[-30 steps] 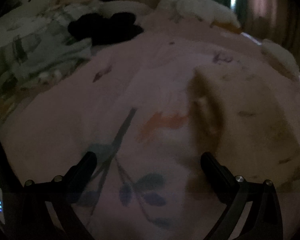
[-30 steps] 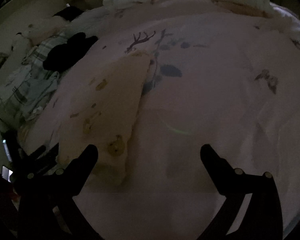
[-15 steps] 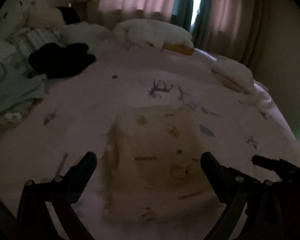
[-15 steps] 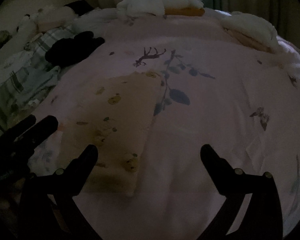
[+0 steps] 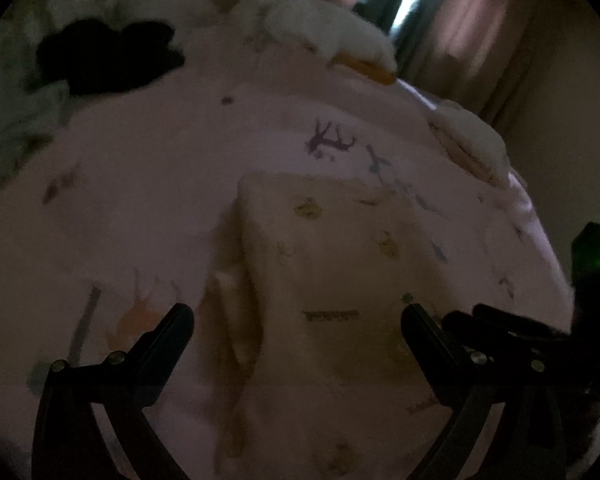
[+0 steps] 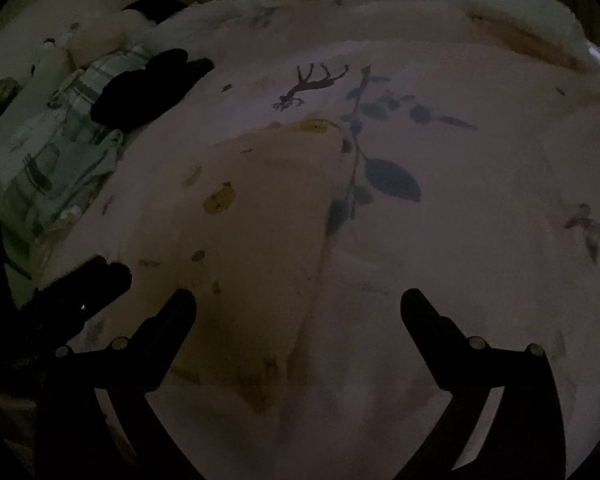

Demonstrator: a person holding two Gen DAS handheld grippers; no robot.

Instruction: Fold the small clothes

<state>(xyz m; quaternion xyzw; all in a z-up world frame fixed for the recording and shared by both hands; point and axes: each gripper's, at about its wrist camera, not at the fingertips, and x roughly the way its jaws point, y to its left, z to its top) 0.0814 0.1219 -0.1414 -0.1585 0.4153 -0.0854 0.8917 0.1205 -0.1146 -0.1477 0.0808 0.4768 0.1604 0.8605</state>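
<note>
Both grippers had drawn closer to the garment than half a second before, the left one tilting so the room beyond it blurred. Nearest the lens, the left gripper hung with its jaws wide apart and nothing between them, straddling the near part of the cream printed garment. The right gripper was likewise spread and empty, its left finger over the garment's near right portion, probably so each side could take a corner for the next fold. That garment lay flat on the pink bedspread, one long edge already doubled over, which suggests the fold was partway done. Farther off, a black garment and plaid clothes waited at the bed's left side, with pillows beyond.
</note>
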